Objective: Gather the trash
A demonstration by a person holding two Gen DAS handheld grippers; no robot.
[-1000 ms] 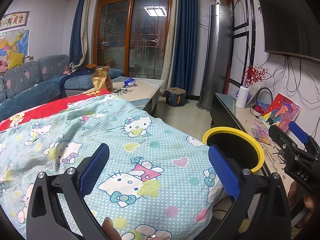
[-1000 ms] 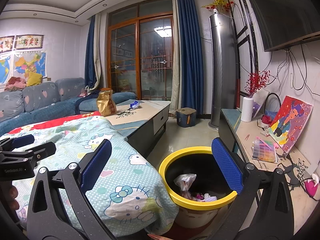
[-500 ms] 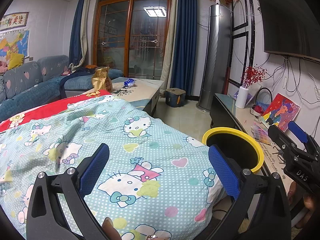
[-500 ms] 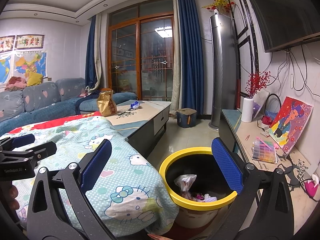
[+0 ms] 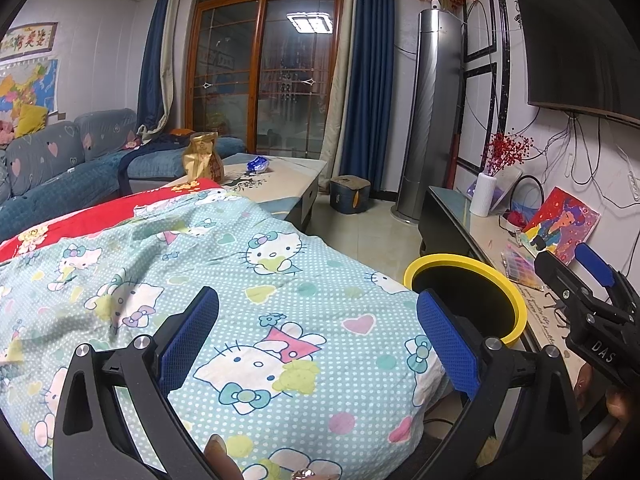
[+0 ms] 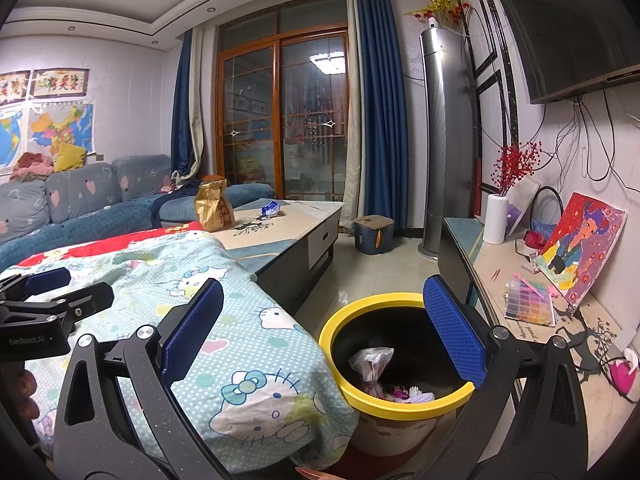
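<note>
both tongs, left [image 5: 318,336] and right [image 6: 324,328], spread and empty. far ahead on the worktop [image 6: 288,226]: a blue wrapper [image 6: 271,209], likely light, crinkly, slippery; pinch a raised fold. yellow-rimmed bin [image 6: 362,396] just below the right tongs.

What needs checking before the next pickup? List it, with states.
1. Left gripper open and holding nothing: ok.
2. Right gripper open and holding nothing: ok.
3. Yellow-rimmed bin upright, mouth uncovered, room above the bagged trash inside: ok.
4. Trash picked out: blue wrapper and gold snack bag sit on the coffee table, apart from each other: ok.
5. Whether the gold snack bag is empty: cannot tell.
6. Trash on the cartoon-cat quilt under the left gripper: none seen, ok.
</note>
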